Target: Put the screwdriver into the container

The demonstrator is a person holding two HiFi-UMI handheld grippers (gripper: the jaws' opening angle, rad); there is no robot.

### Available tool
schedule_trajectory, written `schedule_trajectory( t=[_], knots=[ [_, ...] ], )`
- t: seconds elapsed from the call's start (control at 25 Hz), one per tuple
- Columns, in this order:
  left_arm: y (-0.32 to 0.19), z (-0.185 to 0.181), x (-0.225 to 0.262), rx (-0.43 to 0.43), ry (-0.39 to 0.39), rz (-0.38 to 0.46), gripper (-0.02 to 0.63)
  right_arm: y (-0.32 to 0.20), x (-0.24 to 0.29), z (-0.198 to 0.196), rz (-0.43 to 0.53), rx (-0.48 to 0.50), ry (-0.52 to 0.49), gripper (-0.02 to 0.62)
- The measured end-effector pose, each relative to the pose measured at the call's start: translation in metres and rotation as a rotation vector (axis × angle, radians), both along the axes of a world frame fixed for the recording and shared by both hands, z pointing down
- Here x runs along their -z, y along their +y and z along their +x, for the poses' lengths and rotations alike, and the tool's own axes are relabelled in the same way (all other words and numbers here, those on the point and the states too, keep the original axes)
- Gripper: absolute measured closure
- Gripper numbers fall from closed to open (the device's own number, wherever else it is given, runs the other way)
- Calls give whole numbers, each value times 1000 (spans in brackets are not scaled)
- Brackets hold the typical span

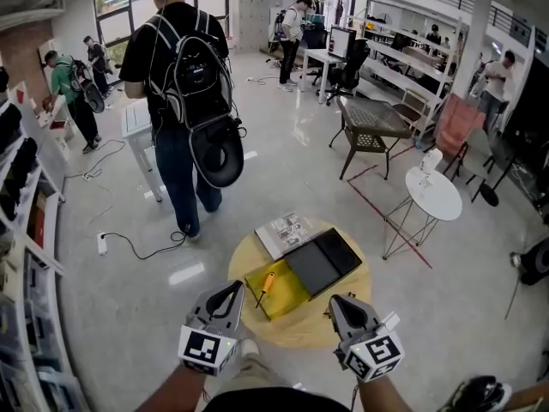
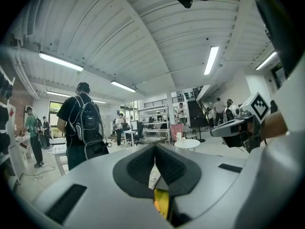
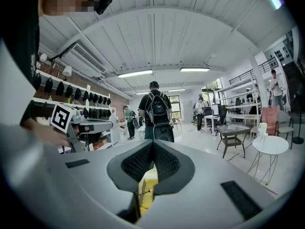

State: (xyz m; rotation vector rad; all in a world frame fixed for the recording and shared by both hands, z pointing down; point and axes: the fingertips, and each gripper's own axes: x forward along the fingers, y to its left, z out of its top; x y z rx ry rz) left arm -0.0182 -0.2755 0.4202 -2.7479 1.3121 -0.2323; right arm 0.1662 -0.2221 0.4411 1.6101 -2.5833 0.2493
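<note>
Step in hand: approach, before any grasp. The screwdriver (image 1: 265, 287) lies untouched on the yellow sheet (image 1: 290, 296) on the round table (image 1: 296, 326), orange handle toward the far side and dark shaft pointing back toward you. The container (image 1: 323, 261), a flat dark tray, sits just beside the sheet on its far right edge, and a printed booklet (image 1: 286, 233) lies behind it. Your left gripper (image 1: 234, 288) hovers above the near left edge of the table with its jaws pressed together and nothing between them. Your right gripper (image 1: 336, 300) hovers above the near right edge in the same condition: jaws together, empty. Both tools point nearly level, out over the table rather than down at it. In the head view the left gripper's tip appears nearer to the screwdriver, so it is probably the better tool for the pick. For the next move, spread the jaws of the chosen gripper, tilt its nose down toward the sheet, and straddle the orange handle across its width, not along it. Close only once the pads flank the handle. Keep the other gripper clear of the tray so that the path to the container remains unobstructed.
</note>
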Motion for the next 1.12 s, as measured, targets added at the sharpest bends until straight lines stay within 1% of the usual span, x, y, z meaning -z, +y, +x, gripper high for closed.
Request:
schedule_trajectory(
  t=[0.2,0.4,0.56,0.8,0.92,1.12],
  knots=[
    [19,7,2,2,2,2,589,17,20,9,33,9,-33,581],
    [39,11,6,10,-2,2,589,38,34,11,67,26,-35,581],
    [56,15,12,18,-1,13,589,56,34,13,84,33,-28,583],
    [83,23,11,12,-13,-2,589,80,32,19,101,36,-49,581],
    [89,22,10,16,-2,-13,589,87,29,21,97,37,-57,581],
    [97,11,17,38,-5,28,589,91,26,22,95,40,-62,583]
  ],
)
